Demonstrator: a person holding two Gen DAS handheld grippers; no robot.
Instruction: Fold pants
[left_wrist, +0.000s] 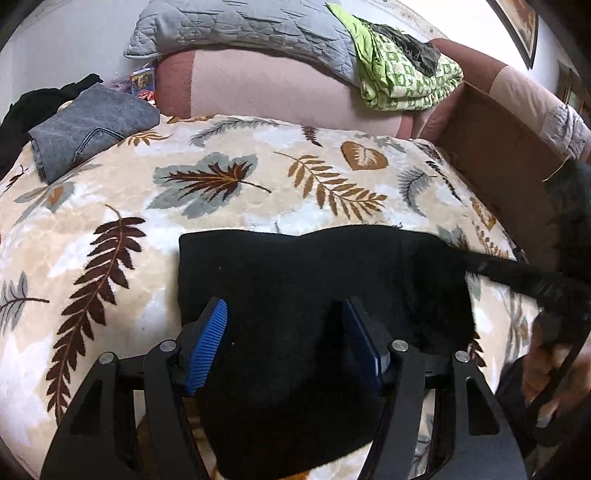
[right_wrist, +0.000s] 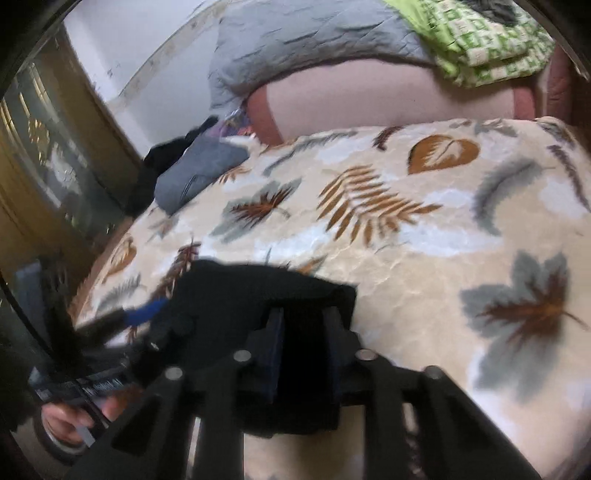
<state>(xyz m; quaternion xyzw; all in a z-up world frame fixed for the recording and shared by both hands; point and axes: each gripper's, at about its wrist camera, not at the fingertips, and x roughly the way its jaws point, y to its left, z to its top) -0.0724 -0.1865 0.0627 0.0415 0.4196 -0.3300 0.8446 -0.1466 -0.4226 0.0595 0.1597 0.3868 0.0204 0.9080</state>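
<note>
Black pants lie folded into a thick rectangle on the leaf-print blanket near its front edge. My left gripper is open, its blue-padded fingers spread wide over the near part of the pants. In the right wrist view the pants show blurred, and my right gripper is closed on their right end, with black cloth between its fingers. The right gripper shows at the right edge of the left wrist view, and the left gripper's blue pad shows in the right wrist view.
Folded grey jeans and a black garment lie at the blanket's far left. A pink cushion carries a grey quilt and green patterned cloth. A brown cardboard box stands at the right.
</note>
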